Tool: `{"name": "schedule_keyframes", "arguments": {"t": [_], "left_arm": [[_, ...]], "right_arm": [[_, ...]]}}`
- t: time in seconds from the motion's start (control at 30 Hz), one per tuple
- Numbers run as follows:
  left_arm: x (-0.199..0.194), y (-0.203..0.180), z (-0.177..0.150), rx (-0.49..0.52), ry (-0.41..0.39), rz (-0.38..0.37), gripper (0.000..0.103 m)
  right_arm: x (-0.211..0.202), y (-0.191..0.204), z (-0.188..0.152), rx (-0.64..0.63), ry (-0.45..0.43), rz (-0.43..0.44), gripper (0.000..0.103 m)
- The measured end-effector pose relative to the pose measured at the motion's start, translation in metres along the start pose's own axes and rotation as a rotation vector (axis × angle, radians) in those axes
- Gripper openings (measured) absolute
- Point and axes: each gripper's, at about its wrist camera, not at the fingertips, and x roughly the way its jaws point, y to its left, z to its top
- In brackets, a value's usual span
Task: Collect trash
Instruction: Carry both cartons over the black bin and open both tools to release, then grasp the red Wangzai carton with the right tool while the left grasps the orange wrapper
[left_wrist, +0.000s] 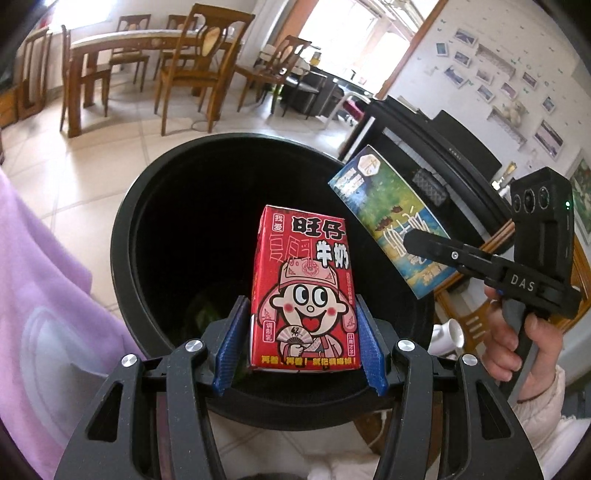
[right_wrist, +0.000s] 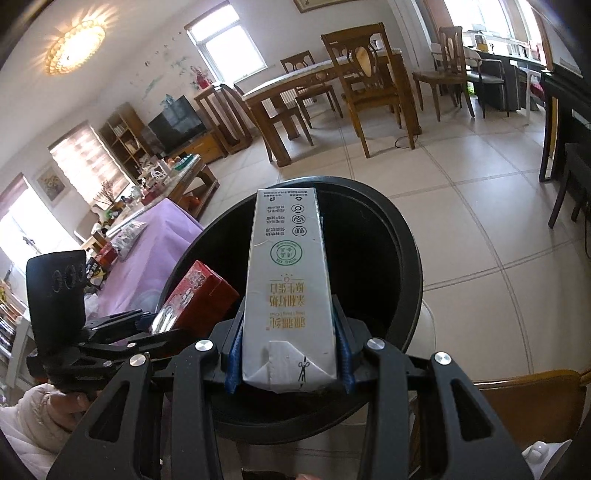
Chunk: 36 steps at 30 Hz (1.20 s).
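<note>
My left gripper (left_wrist: 301, 343) is shut on a red milk carton (left_wrist: 304, 288) with a cartoon face, held upright over the open black trash bin (left_wrist: 129, 236). My right gripper (right_wrist: 290, 350) is shut on a tall silver carton (right_wrist: 288, 280), held over the same bin (right_wrist: 402, 266). In the left wrist view the right gripper (left_wrist: 417, 240) holds that carton, whose blue-green face (left_wrist: 391, 218) shows, at the bin's right rim. In the right wrist view the left gripper (right_wrist: 147, 328) and red carton (right_wrist: 195, 295) sit at the bin's left rim. Something green lies dimly in the bin's bottom.
A purple cloth (left_wrist: 40, 295) covers a table to the left, with clutter on it (right_wrist: 125, 236). A wooden dining table and chairs (left_wrist: 147, 62) stand across the tiled floor. A black piano (left_wrist: 443, 147) is on the right. A white cup (left_wrist: 448, 334) sits near the bin.
</note>
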Motion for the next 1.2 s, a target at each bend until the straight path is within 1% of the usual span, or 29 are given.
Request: {"name": "schedule_keyframes", "arguments": {"t": [0.47,0.57,0.6,0.63,0.7,0.77,0.8,0.83,0.87,0.93,0.97,1.03,1.13,1.2], "left_arm": [[0.004,-0.002,0.0,0.007,0.003,0.004,0.055],[0.004,-0.005,0.0,0.022,0.003,0.014,0.056],[0.003,-0.005,-0.001,0.025,0.003,0.018,0.058],[0.002,-0.005,0.0,0.024,0.0,0.02,0.064],[-0.005,-0.003,0.0,0.02,-0.02,0.024,0.071],[-0.013,-0.001,-0.001,0.02,-0.034,0.026,0.072],[-0.017,0.001,-0.001,0.018,-0.04,0.025,0.072],[-0.022,0.003,-0.001,0.016,-0.048,0.023,0.072],[-0.03,0.005,-0.001,0.012,-0.059,0.023,0.073],[-0.042,0.008,-0.004,0.009,-0.079,0.024,0.079],[-0.048,0.01,-0.005,0.008,-0.089,0.026,0.079],[-0.064,0.013,-0.01,0.01,-0.111,0.034,0.08],[-0.091,0.027,-0.021,0.002,-0.141,0.053,0.081],[-0.112,0.039,-0.03,-0.007,-0.162,0.077,0.081]], "right_arm": [[0.011,-0.009,0.001,0.045,0.013,0.005,0.04],[0.013,-0.01,0.001,0.048,0.015,0.004,0.042],[0.013,-0.011,0.002,0.051,0.014,0.0,0.042],[0.013,-0.011,0.002,0.054,0.013,0.001,0.042],[0.013,-0.011,0.002,0.061,0.012,0.004,0.043],[0.013,-0.01,0.002,0.064,0.009,-0.002,0.047],[0.012,-0.008,0.002,0.067,0.006,0.001,0.053],[0.012,-0.006,0.002,0.069,0.002,0.002,0.057],[0.01,-0.004,0.002,0.068,-0.005,0.001,0.058],[0.009,0.002,0.002,0.065,-0.01,-0.002,0.059],[0.009,0.007,0.002,0.062,-0.013,-0.001,0.06],[0.009,0.016,0.003,0.054,-0.019,0.003,0.069],[0.011,0.037,0.007,0.024,-0.028,0.012,0.071],[0.018,0.057,0.011,0.006,-0.028,0.03,0.077]]}}
